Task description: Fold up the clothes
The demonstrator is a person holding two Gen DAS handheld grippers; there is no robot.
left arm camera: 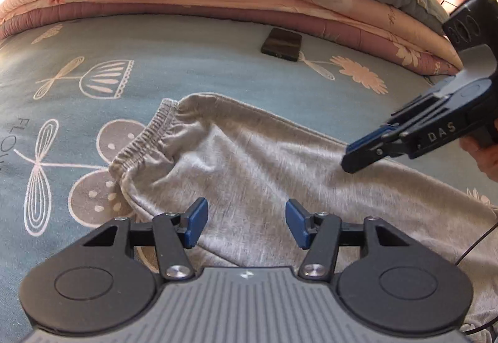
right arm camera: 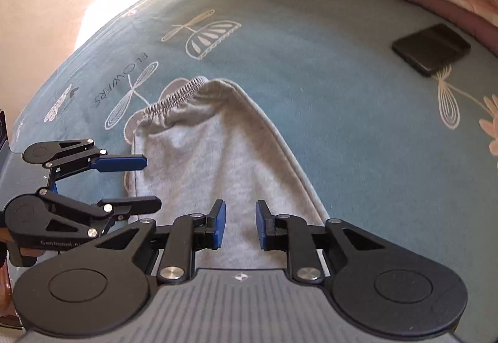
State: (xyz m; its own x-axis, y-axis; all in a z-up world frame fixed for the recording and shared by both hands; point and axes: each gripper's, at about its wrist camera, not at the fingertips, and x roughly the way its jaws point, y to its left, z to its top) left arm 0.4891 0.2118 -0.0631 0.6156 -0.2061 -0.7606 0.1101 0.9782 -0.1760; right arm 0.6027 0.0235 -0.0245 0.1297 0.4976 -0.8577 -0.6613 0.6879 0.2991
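Grey sweatpants (left arm camera: 249,156) are seen spread flat on the blue patterned bedsheet (left arm camera: 186,63), with the left gripper (left arm camera: 246,224) held wide apart above them and the right gripper (right arm camera: 239,224) narrowly parted, nothing clamped in either

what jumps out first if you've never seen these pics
Grey sweatpants lie spread across the middle of a blue bedsheet printed with whisks and flowers. Both grippers, left and right, hover over them with nothing between their jaws. A dark phone lies beyond.
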